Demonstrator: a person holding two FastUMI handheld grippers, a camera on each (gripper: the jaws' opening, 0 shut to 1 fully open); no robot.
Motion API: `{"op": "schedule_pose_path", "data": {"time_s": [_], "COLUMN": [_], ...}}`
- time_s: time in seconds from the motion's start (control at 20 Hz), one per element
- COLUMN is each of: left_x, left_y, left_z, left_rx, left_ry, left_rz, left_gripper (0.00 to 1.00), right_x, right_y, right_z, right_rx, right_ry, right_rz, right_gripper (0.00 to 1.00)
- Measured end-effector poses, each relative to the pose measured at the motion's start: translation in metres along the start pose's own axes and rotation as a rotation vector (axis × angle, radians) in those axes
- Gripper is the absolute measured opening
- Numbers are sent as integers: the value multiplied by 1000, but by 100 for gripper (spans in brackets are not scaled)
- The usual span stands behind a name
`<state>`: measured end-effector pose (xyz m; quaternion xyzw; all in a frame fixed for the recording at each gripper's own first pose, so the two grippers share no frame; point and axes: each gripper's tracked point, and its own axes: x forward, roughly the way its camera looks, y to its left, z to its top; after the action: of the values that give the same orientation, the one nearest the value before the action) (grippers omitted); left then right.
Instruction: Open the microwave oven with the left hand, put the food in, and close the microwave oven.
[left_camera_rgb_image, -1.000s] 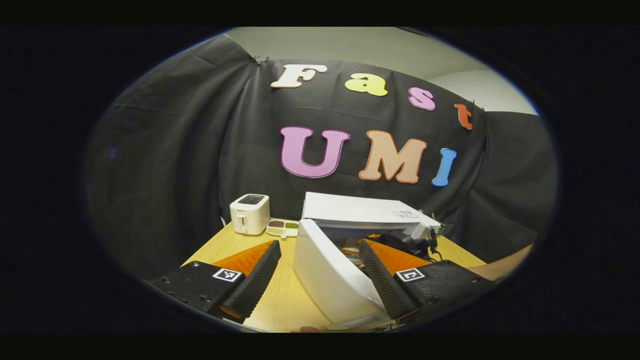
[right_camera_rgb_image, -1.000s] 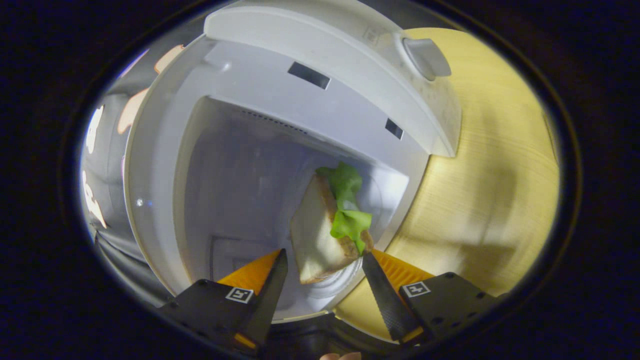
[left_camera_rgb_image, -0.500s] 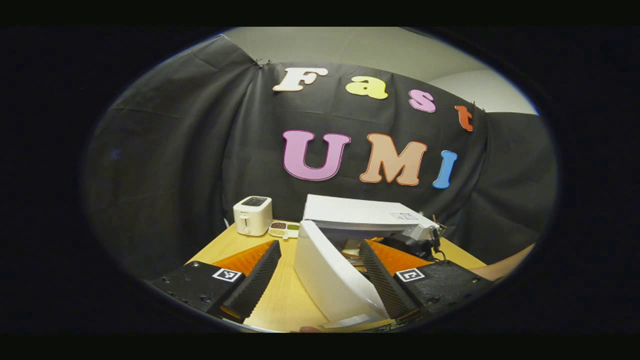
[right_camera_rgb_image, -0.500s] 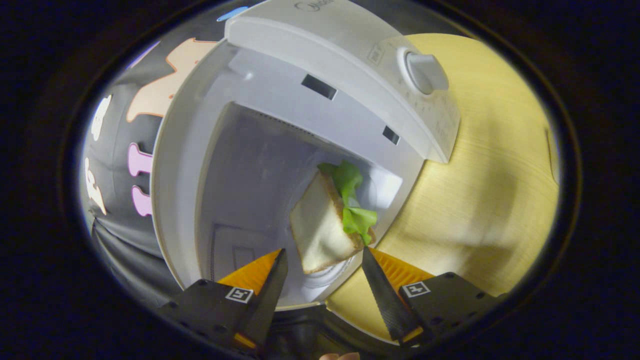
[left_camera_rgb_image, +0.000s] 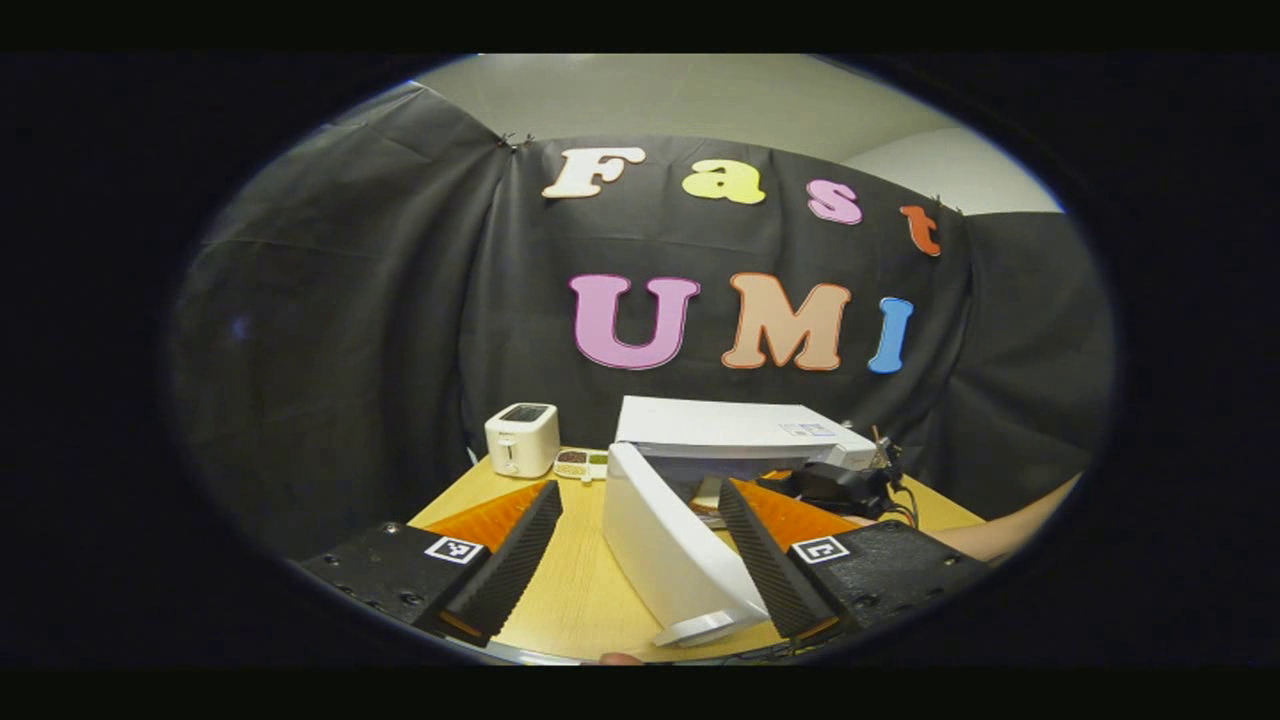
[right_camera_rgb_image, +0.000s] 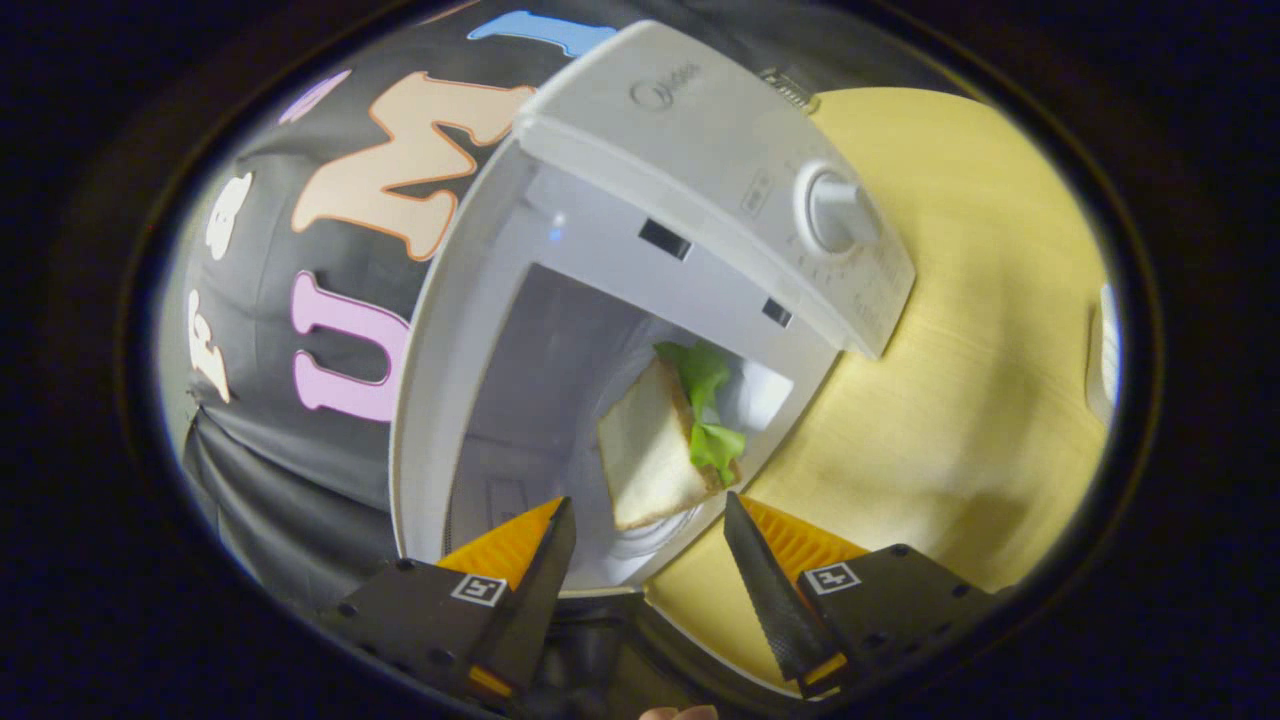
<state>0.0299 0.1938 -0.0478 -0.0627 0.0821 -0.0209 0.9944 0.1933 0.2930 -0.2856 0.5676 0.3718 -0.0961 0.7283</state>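
Note:
The white microwave (left_camera_rgb_image: 730, 430) stands on the wooden table (left_camera_rgb_image: 580, 590) with its door (left_camera_rgb_image: 665, 545) swung open. The door's edge lies between the fingers of my open left gripper (left_camera_rgb_image: 640, 488), close to the right finger, and I cannot tell if they touch. In the right gripper view, which is rolled sideways, a sandwich (right_camera_rgb_image: 660, 450) with green lettuce rests inside the microwave (right_camera_rgb_image: 700, 150) cavity. My right gripper (right_camera_rgb_image: 648, 503) is open just outside the opening, holding nothing. The right gripper (left_camera_rgb_image: 840, 485) also shows dark at the microwave's front, with a forearm (left_camera_rgb_image: 1010, 525) behind it.
A white toaster (left_camera_rgb_image: 522, 440) and a small compartment tray (left_camera_rgb_image: 585, 462) sit at the table's back left. The microwave's dial (right_camera_rgb_image: 835, 210) juts from its control panel. Bare tabletop (right_camera_rgb_image: 950, 400) stretches beside the microwave.
My right gripper has drawn back out of the microwave, leaving the sandwich inside. The left gripper has eased back a little, with the door still between its fingers.

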Motion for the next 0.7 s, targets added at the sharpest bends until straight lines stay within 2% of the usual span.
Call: {"op": "schedule_pose_path", "data": {"time_s": [0.1,0.15,0.25,0.3,0.35,0.4,0.5,0.55,0.6,0.65,0.7], "left_x": [-9,-14,-23,-29,-34,-40,-51,-56,-62,-66,-71], "left_y": [0,0,6,9,12,14,15,14,14,14,14], "left_z": [0,0,-7,-15,-20,-21,-25,-28,-31,-34,-37], "left_rx": [10,16,12,6,-1,-8,-16,-13,-3,7,16], "left_ry": [-4,-8,3,25,34,33,32,35,39,42,48], "left_rz": [13,23,54,74,93,106,130,140,149,158,165], "left_gripper": [96,96,96,94,96,96,96,96,96,96,96], "right_x": [-18,-28,-46,-54,-62,-71,-90,-99,-109,-119,-131], "right_y": [-1,-3,-4,-6,-7,-9,-11,-14,-13,-13,-14], "right_z": [8,12,19,22,25,28,34,39,43,48,53], "right_rx": [-49,-79,-142,-182,-225,-276,-385,-436,-484,-531,-579], "right_ry": [-6,-10,-16,-23,-33,-43,-66,-83,-101,-120,-142], "right_rz": [21,31,57,71,86,99,128,142,161,174,190], "right_gripper": [92,80,80,92,92,80,80,92,80,91,91]}}
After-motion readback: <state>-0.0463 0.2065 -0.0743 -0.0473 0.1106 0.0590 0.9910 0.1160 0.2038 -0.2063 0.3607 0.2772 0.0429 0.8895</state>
